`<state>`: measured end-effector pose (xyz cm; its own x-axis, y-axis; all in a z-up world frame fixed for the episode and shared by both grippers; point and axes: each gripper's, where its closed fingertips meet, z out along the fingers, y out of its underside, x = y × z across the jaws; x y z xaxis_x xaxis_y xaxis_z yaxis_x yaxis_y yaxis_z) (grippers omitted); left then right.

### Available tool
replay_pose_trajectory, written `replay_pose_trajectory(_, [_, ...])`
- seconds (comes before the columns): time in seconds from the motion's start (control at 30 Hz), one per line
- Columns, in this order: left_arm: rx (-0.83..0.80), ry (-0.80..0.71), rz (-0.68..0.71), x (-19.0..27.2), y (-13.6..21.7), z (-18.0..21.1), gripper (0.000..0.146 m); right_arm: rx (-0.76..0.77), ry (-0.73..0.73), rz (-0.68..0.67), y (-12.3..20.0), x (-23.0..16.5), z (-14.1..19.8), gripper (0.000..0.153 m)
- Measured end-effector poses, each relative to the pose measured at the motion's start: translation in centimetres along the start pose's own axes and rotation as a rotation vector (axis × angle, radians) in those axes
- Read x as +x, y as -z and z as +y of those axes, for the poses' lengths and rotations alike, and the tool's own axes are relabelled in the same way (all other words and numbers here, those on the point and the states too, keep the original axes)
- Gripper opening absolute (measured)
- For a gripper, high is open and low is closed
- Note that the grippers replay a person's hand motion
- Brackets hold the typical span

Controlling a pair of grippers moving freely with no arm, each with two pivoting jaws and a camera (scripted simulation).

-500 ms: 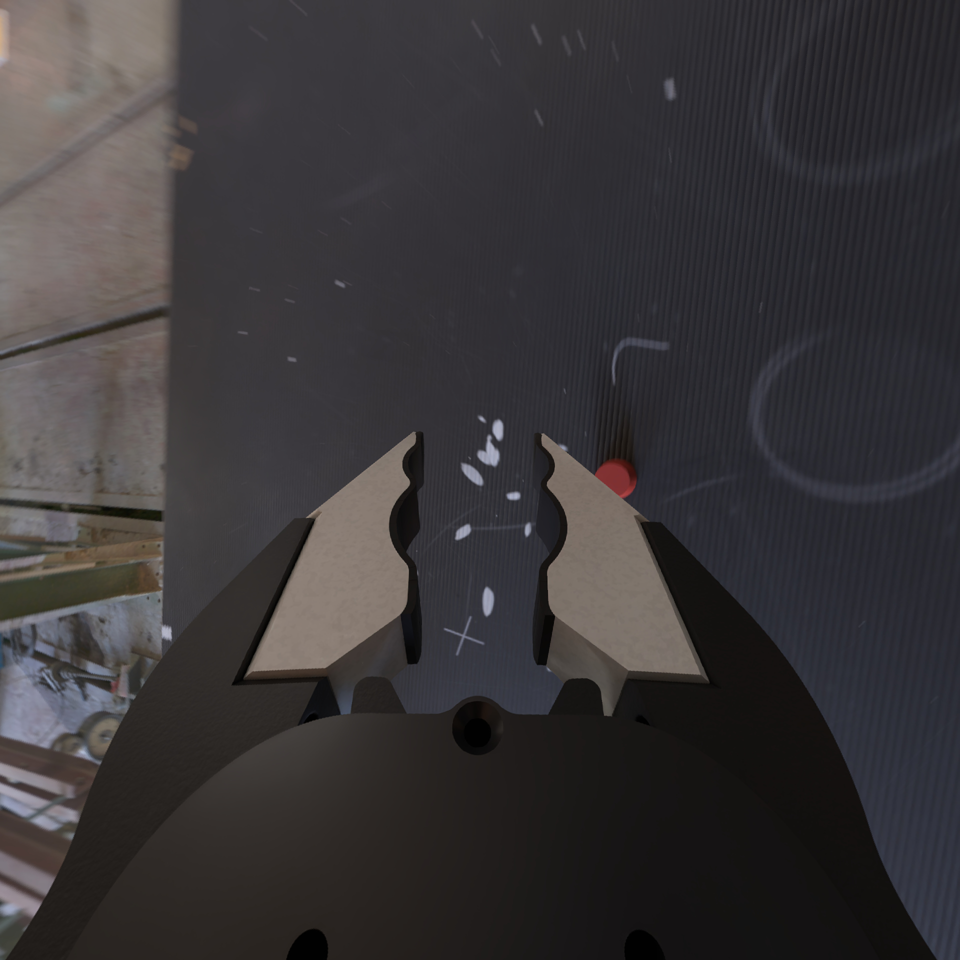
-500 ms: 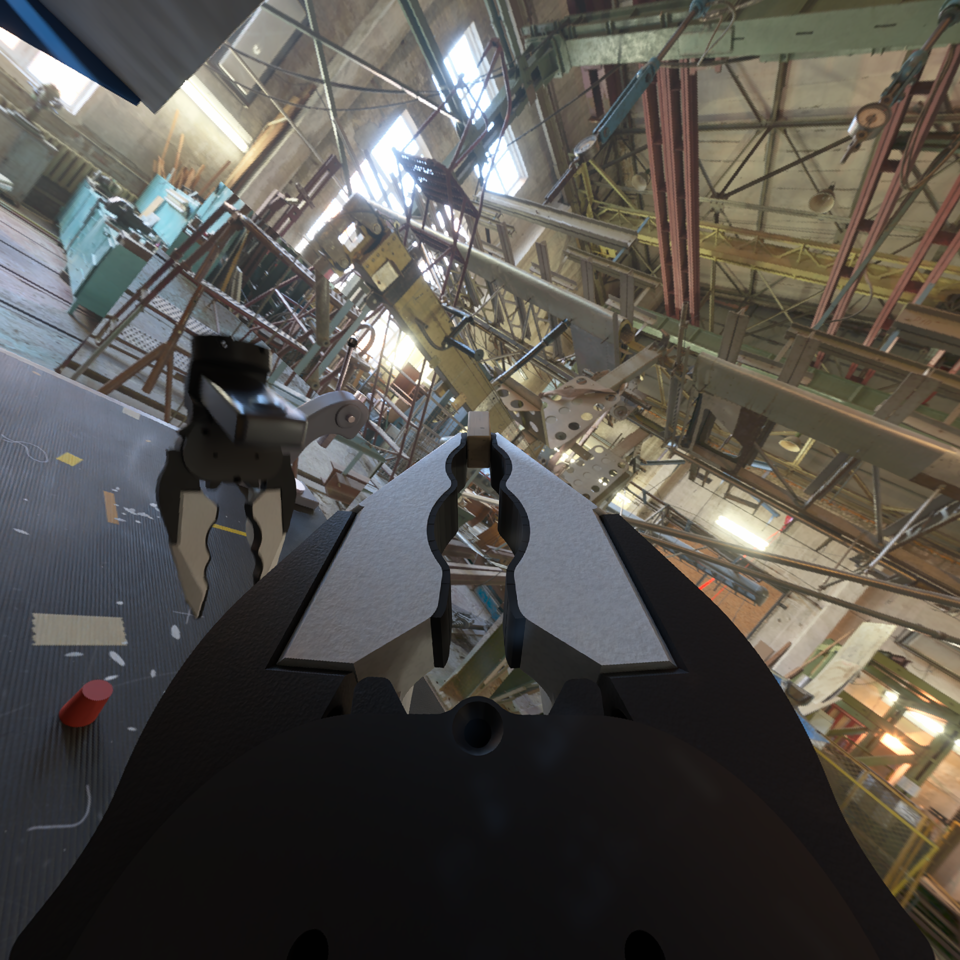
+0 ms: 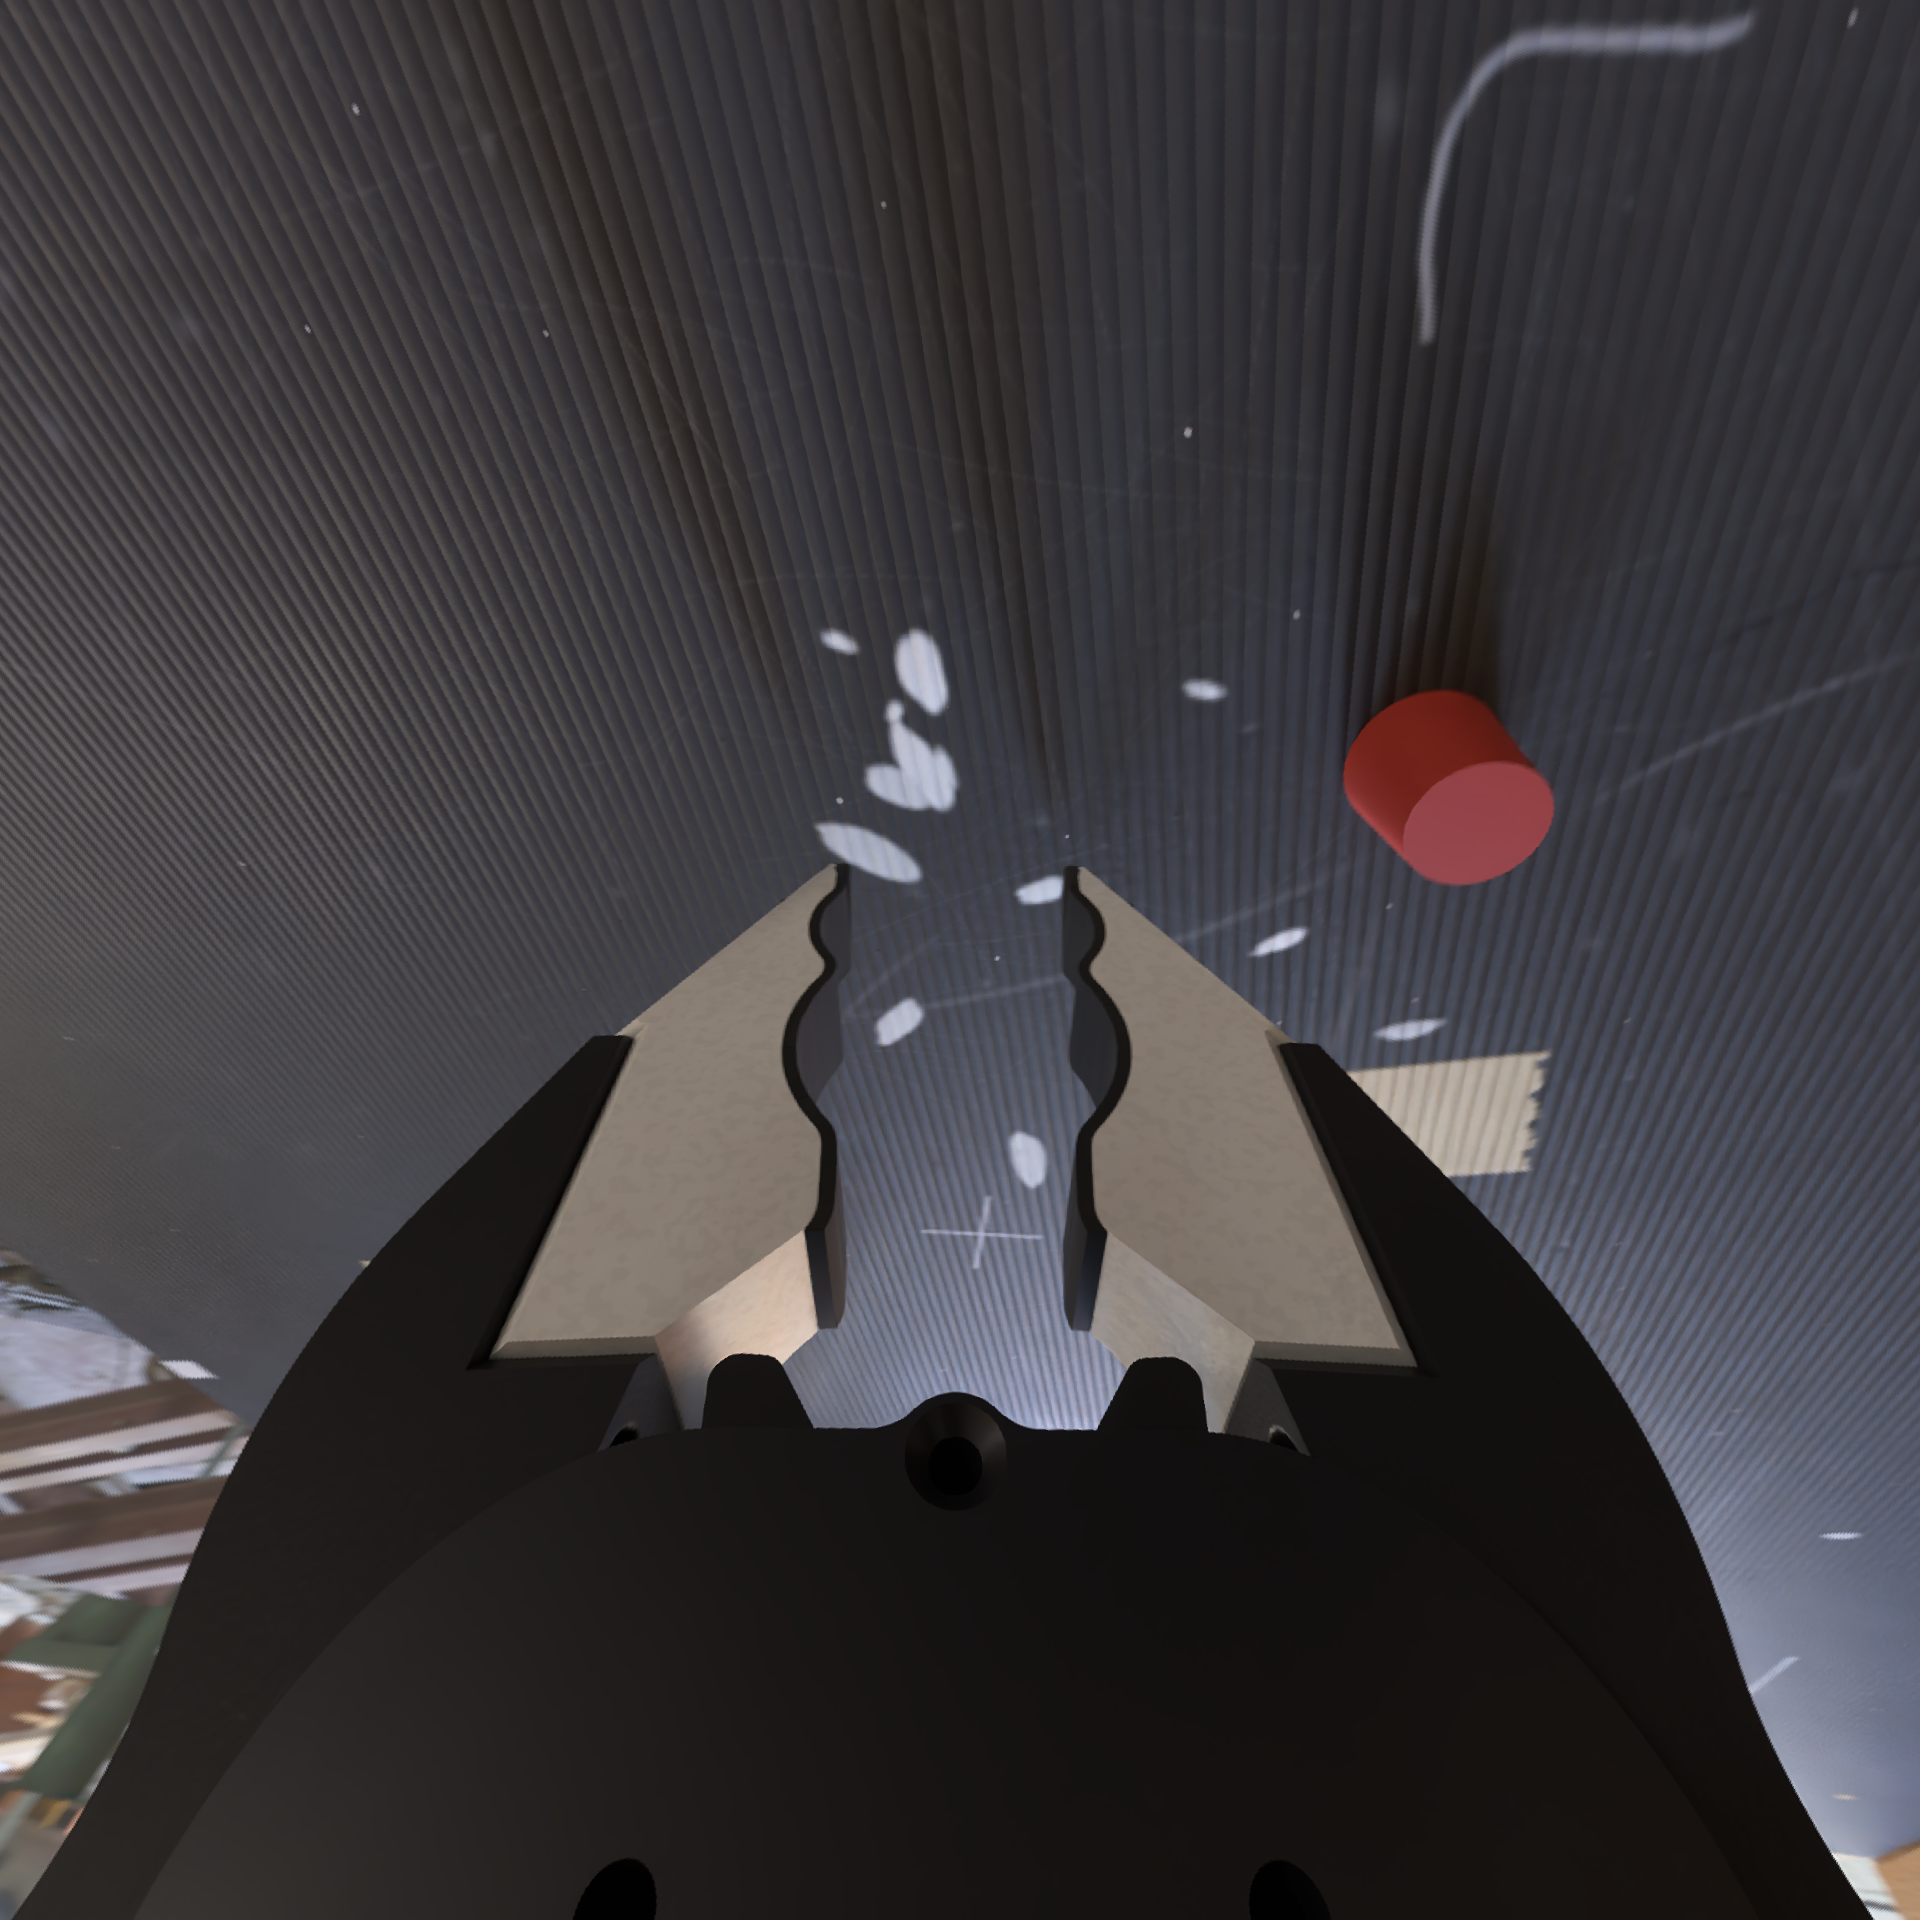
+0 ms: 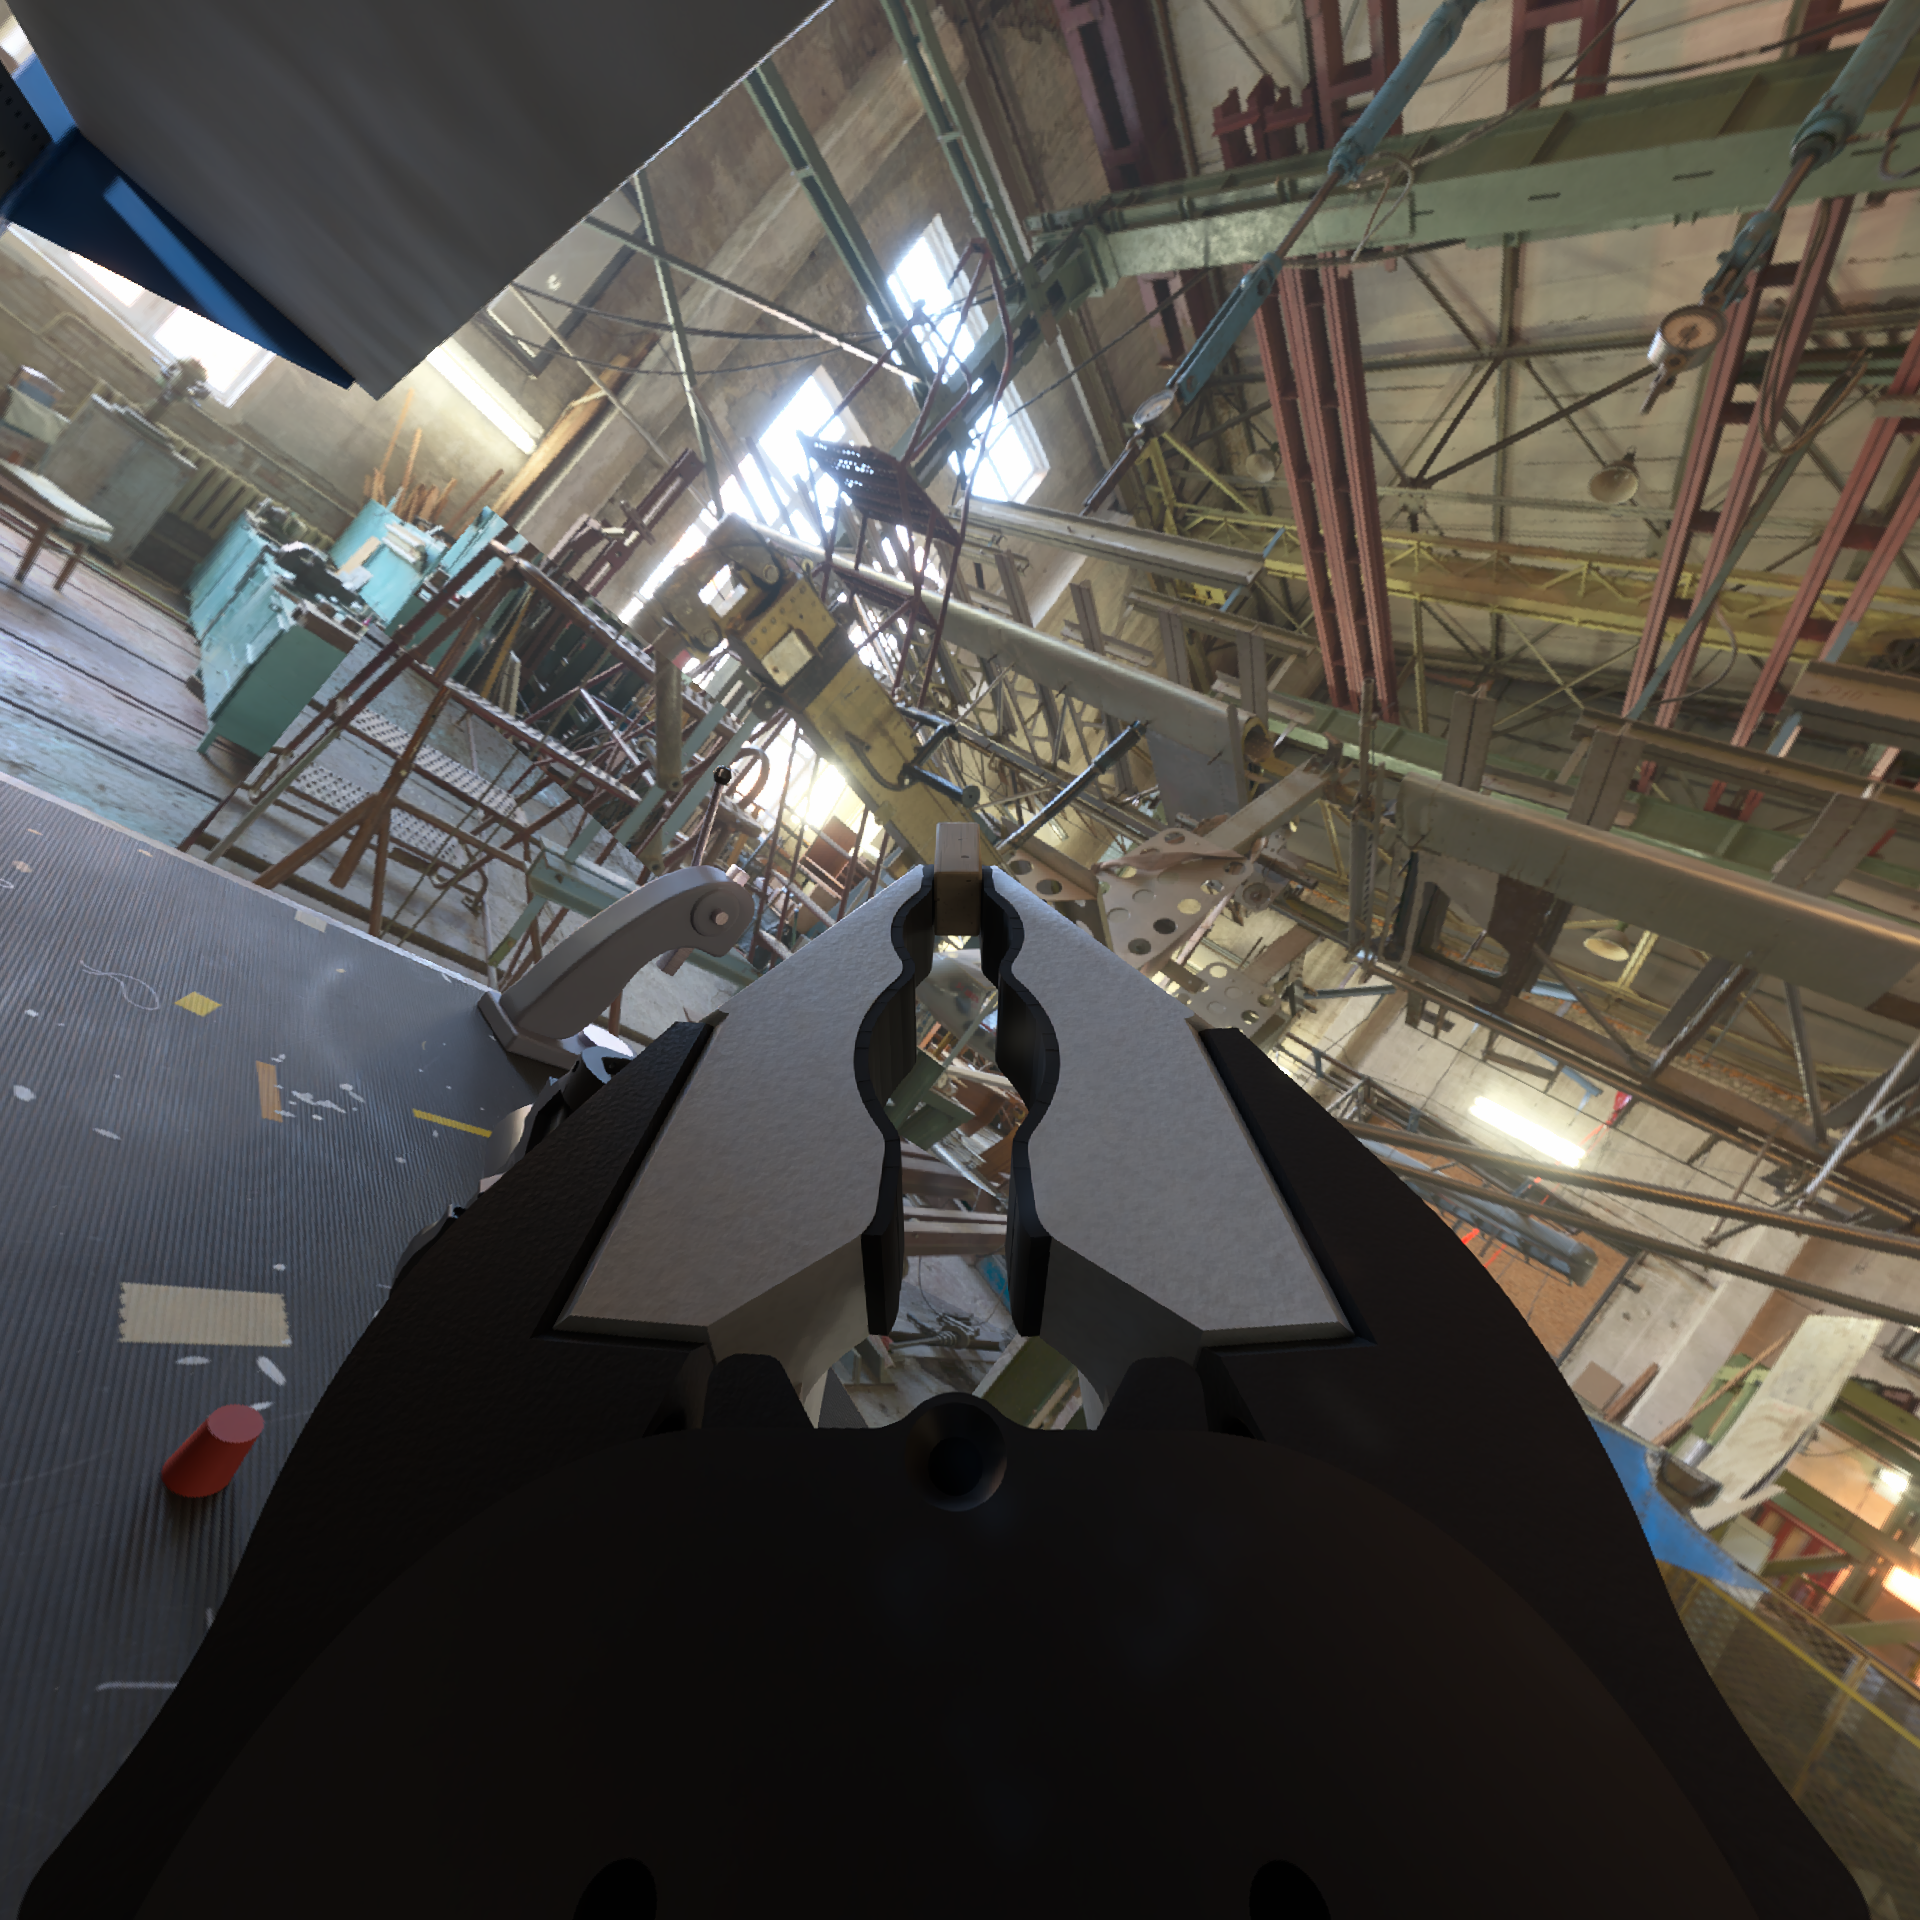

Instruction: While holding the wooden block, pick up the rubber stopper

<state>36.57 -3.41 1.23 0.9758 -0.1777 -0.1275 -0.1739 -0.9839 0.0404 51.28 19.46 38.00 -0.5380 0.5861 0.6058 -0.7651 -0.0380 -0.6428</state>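
Note:
The red rubber stopper (image 3: 1447, 787) lies on its side on the dark ribbed mat (image 3: 520, 520), ahead and to the right of my left gripper (image 3: 954, 881). The left gripper is open and empty, close above the mat, apart from the stopper. My right gripper (image 4: 958, 883) is shut on the small wooden block (image 4: 956, 871), pinched at its fingertips and held high, pointing toward the hall roof. The stopper also shows in the right wrist view (image 4: 213, 1450) at the lower left, on the mat (image 4: 156, 1143). The left gripper's grey body (image 4: 623, 956) is partly hidden behind my right gripper.
A beige tape strip (image 3: 1455, 1112) lies on the mat right of the left gripper; it also shows in the right wrist view (image 4: 203, 1312). White paint flecks (image 3: 914, 727) and chalk marks dot the mat. The mat's far edge (image 4: 260, 894) borders the workshop hall.
My left gripper has dropped much closer to the mat and moved toward the stopper, which now looks far larger. In the right wrist view it has slid behind my right gripper. The right gripper still holds the block.

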Motion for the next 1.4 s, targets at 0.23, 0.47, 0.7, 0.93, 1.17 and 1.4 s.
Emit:
replay_pose_trajectory(0.23, [-0.022,0.561,0.035,0.8,0.0,-0.5,0.031,0.014,-0.007,-0.014,-0.1,-0.2,-0.1,0.007])
replay_pose_trajectory(0.47, [0.161,0.932,0.371,4.0,0.8,-4.4,0.023,0.000,-0.005,-0.036,-0.6,-0.8,0.1,0.007])
replay_pose_trajectory(0.7, [0.185,0.838,0.150,6.5,1.3,-2.6,0.057,0.020,-0.015,-0.042,-0.4,-0.8,0.1,0.007])
replay_pose_trajectory(0.93, [0.157,0.849,0.012,8.8,0.8,-2.1,0.044,0.035,-0.026,-0.055,-0.8,-1.0,0.2,0.007])
replay_pose_trajectory(1.17, [-0.029,0.828,0.131,8.7,0.9,-2.1,0.033,0.013,-0.010,-0.072,-1.2,-1.6,0.3,0.007])
replay_pose_trajectory(1.4, [-0.063,0.752,0.170,8.4,1.0,-1.7,0.022,0.040,-0.029,-0.070,-0.7,-1.3,0.1,0.007])
